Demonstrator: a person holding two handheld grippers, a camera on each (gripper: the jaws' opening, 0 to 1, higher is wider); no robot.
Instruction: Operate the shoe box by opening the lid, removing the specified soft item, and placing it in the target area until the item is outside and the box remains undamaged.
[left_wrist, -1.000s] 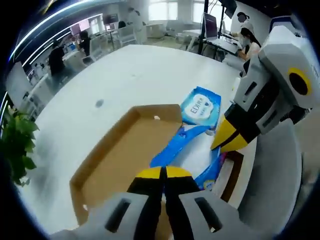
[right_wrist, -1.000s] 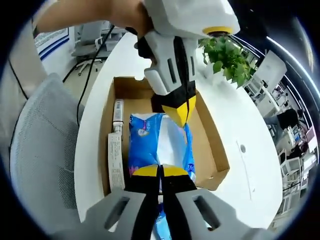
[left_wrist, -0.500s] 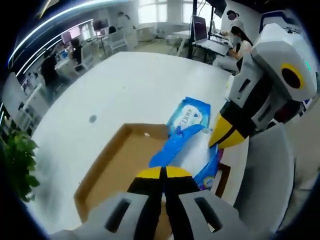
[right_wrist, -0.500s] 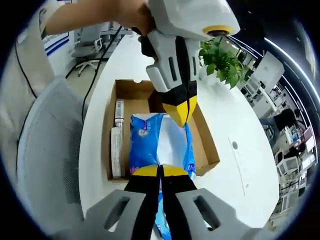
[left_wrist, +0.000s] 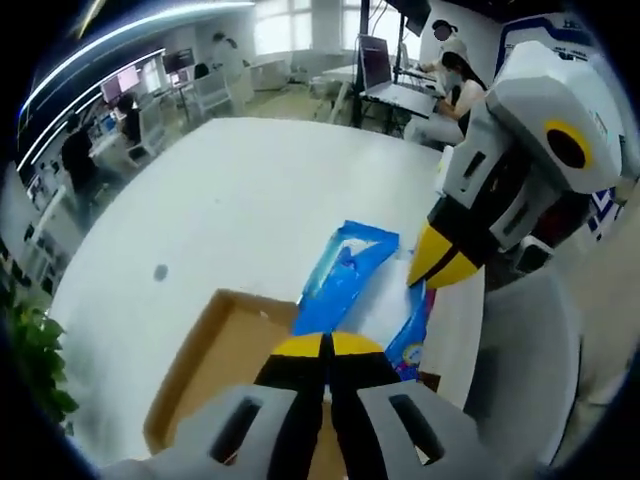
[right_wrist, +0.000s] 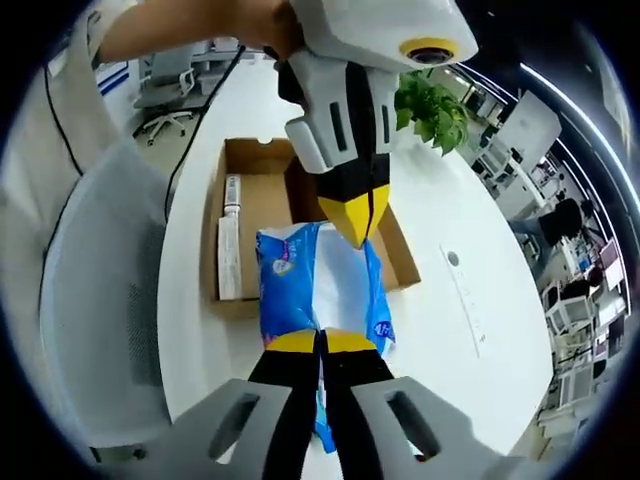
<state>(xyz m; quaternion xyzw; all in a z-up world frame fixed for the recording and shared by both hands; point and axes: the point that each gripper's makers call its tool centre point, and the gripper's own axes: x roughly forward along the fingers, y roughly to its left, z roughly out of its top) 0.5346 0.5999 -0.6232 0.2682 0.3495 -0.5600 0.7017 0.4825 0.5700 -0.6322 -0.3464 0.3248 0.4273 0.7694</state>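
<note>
A soft blue-and-white wipes pack hangs stretched between my two grippers, above the near end of the open brown shoe box. My right gripper is shut on the pack's near end. My left gripper comes down from the top and is shut on the far end. In the left gripper view the left gripper pinches the blue pack, with the box below it. Yellow tips of the right gripper grip the pack from the right.
The box lies on a white table; a white strip lies along its inner wall. A grey mesh chair stands beside the table. A potted plant is on the far side. People sit at desks behind.
Both grippers have risen with the pack held between them. The box looks smaller and lower in both views, and the pack now hangs past its near edge instead of over its middle.
</note>
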